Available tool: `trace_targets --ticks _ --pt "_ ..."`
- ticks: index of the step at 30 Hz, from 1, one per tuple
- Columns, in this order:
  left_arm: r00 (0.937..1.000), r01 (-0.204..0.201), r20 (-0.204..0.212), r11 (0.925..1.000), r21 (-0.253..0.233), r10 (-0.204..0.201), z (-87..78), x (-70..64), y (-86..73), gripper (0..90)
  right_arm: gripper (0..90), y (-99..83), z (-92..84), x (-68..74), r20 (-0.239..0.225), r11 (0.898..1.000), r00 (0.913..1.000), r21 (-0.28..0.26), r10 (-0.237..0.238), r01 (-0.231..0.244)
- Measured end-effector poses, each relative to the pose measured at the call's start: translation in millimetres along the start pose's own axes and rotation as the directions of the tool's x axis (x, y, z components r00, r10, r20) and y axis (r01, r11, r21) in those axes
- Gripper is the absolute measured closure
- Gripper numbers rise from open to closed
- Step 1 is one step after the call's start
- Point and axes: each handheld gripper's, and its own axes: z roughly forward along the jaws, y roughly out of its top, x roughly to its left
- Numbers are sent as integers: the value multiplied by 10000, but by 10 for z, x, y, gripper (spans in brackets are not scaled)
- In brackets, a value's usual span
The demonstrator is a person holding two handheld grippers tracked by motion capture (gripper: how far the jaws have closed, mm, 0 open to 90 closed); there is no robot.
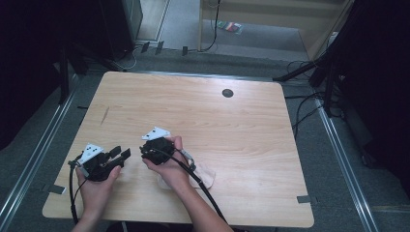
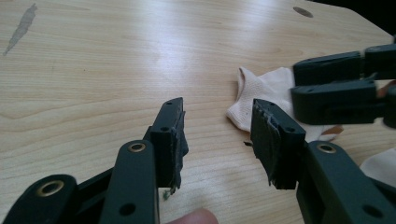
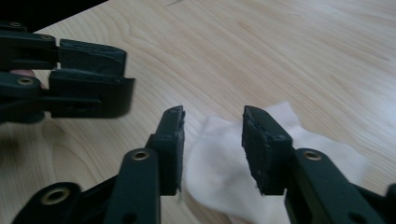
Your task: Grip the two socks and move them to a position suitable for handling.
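Right gripper view: right gripper (image 3: 212, 140), jaws apart with nothing clamped, hovers above a white sock (image 3: 233, 172) lying on the wooden table (image 3: 280, 56); left gripper (image 2: 217, 135) (jaws likewise apart, empty) is poised just beside it.

- white sock (image 3: 233, 172): soft knit cloth, off-white to pale cream, limp, lying flat on the wooden worktop (image 1: 232, 121), near the person's edge, a bit right of centre.
- In the high view the sock (image 1: 205, 175) sits mostly under the right hand, only a pale edge showing at the hand's right side.
- In the left gripper view the sock (image 2: 261, 91) shows a ribbed cuff with a rolled hem at its near end, slightly raised and creased; a small dark speck on the fabric.
- In the right gripper view it looks rumpled, with rounded folds and one pointed corner on the far side.
- A second pale piece (image 2: 380, 165) lies at the right edge of the left gripper view; can't tell whether same sock.
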Motion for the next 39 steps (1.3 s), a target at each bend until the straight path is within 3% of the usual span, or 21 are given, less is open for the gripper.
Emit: trace_targets --ticks 3,7,10,11,14,17,20,22,26,28,30,31,32,33,35,36,39 --pt "10000 69 -29 9999 -81 -69 -7 -1 2 557 531 30 139 29 -320 9991 9992 362 240 -228" --pt "9999 99 -59 9999 -77 -100 -19 16 5 558 542 -34 314 -34 446 9948 9984 941 346 -387" --pt "9999 147 -54 9999 -73 -148 -14 28 4 558 556 -91 384 33 907 9917 9937 1159 -662 554" --pt "9999 143 -46 9999 -65 -143 -13 28 4 558 601 -95 387 74 1067 9890 9888 1159 -1042 917" --pt "9999 147 -18 9999 -54 -147 -7 18 3 558 816 -87 377 66 945 9873 9905 1331 -995 865" --pt "9999 113 2 9999 -73 -113 -3 2 0 558 889 -81 328 -26 487 9915 9986 1292 -225 160" --pt "10000 74 43 10000 -17 -73 12 -5 -3 559 893 -68 164 -129 108 9967 9982 565 584 -589" --pt "9999 28 118 10000 20 -28 25 -15 -5 558 892 -44 -1 -194 -30 9965 9965 -61 838 -838" --pt "9998 -22 213 10000 66 21 61 -54 -6 557 871 -20 -326 -377 -513 9838 9874 -925 1496 -1538" --pt "9997 -32 249 9999 110 29 71 -65 -4 556 870 -36 -459 -477 -425 9780 9845 -1145 1704 -1742" --pt "9995 -175 273 9998 127 171 98 -109 -5 556 862 -81 -579 -597 -481 9669 9761 -1352 2118 -2165" --pt "9995 -175 273 9998 127 171 98 -109 -5 555 862 -81 -579 -597 -481 9669 9761 -1352 2118 -2165" --pt "9991 -261 326 9995 176 255 121 -134 -1 554 856 -160 -689 -742 -293 9536 9665 -1580 2551 -2564" --pt "9991 -285 304 9994 178 279 129 -141 1 554 853 -192 -722 -788 -263 9468 9605 -1628 2772 -2777" --pt "9991 -275 324 9994 191 269 148 -153 1 554 860 -287 -785 -915 -40 9360 9499 -1688 3126 -3087" --pt "9991 -275 324 9994 191 269 148 -153 1 554 860 -287 -785 -915 -40 9360 9499 -1688 3126 -3087" --pt "9990 -355 297 9990 288 346 166 -161 -9 554 866 -480 -846 -1125 259 9153 9257 -1623 3774 -3686"
